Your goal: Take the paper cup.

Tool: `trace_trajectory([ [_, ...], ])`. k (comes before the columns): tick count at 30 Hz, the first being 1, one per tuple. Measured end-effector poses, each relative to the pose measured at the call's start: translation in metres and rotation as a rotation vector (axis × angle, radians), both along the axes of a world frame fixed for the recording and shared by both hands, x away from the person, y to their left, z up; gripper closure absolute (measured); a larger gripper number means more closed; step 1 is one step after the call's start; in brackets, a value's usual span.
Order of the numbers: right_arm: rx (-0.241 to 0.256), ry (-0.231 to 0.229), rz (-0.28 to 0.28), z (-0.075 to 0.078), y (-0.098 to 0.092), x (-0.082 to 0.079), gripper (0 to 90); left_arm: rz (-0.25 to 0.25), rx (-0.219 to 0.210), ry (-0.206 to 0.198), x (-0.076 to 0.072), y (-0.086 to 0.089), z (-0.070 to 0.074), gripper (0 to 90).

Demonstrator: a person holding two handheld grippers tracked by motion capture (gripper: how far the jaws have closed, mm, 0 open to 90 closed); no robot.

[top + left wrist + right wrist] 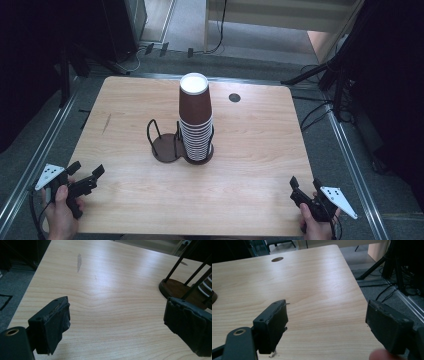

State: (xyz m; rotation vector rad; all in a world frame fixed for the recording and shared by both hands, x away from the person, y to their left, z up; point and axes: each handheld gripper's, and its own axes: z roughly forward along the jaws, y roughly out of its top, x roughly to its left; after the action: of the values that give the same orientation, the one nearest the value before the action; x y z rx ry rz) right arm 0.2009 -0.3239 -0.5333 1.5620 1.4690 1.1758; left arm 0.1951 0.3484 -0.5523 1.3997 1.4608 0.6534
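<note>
- The left gripper (86,170) has its jaws spread wide with nothing between them; in the left gripper view only bare wood lies between the two black pads.
- The person's left hand (62,212) holds it at the near left corner of the counter (260,150), jaws aimed toward the middle.
- The right gripper (305,183) also has its jaws wide apart and holds nothing.
- The right hand (315,227) grips it at the near right edge, jaws pointing forward over the counter.
- The stack of brown paper cups (196,120) stands upside down in the right side of the dark wire cup holder (167,145) at the counter's middle, well apart from both grippers.
- The holder's left side holds no cups.
</note>
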Motion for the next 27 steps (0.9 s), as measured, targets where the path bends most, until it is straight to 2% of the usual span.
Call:
trace_trajectory([
  [2,-0.005,-0.007,0.022,0.002,0.004,0.001,14.3,-0.001,-0.001,-0.001,0.0,0.0,0.0,7.3],
  [7,-0.018,-0.002,0.03,0.009,0.019,0.006,12.9,-0.004,0.01,0.003,0.0,-0.001,0.0,7.3],
  [10,-0.036,-0.019,0.04,0.016,0.029,0.007,13.3,-0.005,0.019,0.005,0.0,-0.002,0.0,7.3],
  [12,-0.043,-0.043,0.085,0.025,0.038,0.007,12.7,-0.007,0.023,0.006,0.001,-0.003,-0.001,7.3],
  [15,-0.041,-0.055,0.119,0.033,0.045,0.007,12.7,-0.009,0.026,0.01,0.002,-0.003,-0.001,7.3],
  [19,-0.039,-0.07,0.135,0.038,0.051,0.009,13.7,-0.014,0.028,0.011,0.002,-0.004,-0.001,7.3],
  [22,-0.057,-0.077,0.142,0.042,0.061,0.011,14.3,-0.018,0.029,0.011,0.002,-0.004,-0.001,7.3],
  [27,-0.058,-0.098,0.167,0.052,0.079,0.016,14.4,-0.017,0.028,0.012,0.002,-0.004,-0.001,7.3],
])
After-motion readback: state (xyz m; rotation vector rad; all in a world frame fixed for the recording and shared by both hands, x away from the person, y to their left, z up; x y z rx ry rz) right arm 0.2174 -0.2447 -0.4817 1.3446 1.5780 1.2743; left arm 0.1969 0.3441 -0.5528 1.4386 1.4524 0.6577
